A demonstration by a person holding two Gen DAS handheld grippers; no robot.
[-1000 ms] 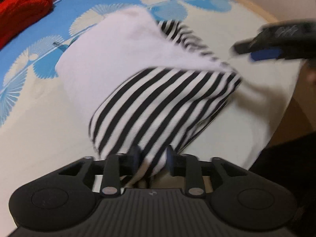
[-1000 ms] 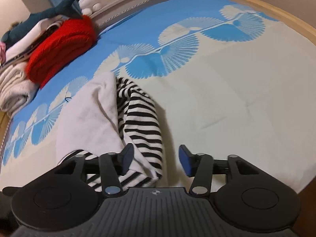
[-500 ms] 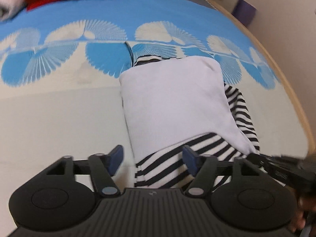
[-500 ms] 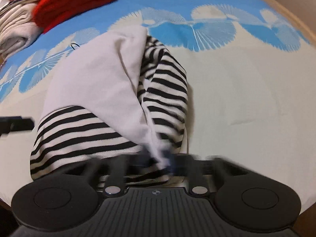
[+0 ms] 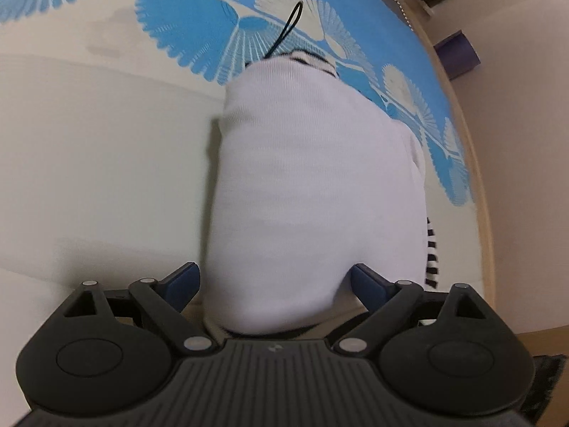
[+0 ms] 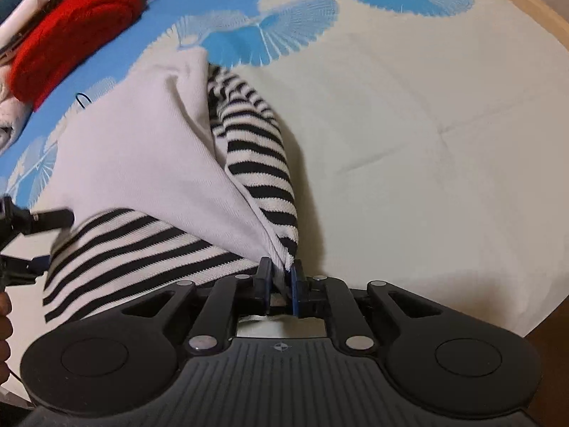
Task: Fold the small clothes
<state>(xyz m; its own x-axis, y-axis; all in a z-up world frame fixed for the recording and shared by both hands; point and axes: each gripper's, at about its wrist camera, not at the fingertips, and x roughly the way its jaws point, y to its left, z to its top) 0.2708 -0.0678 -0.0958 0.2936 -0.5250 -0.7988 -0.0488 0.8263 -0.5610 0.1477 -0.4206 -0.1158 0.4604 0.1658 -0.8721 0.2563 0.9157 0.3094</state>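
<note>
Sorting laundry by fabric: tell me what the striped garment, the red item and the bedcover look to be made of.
Striped garment: soft knit, probably cotton jersey; fine ribbing shows on its white inside, matte. Red item: chunky fuzzy knit, maybe wool or acrylic; coarse looped texture. Bedcover: smooth woven cloth with a printed blue fan pattern; holds sharp creases, likely cotton.
</note>
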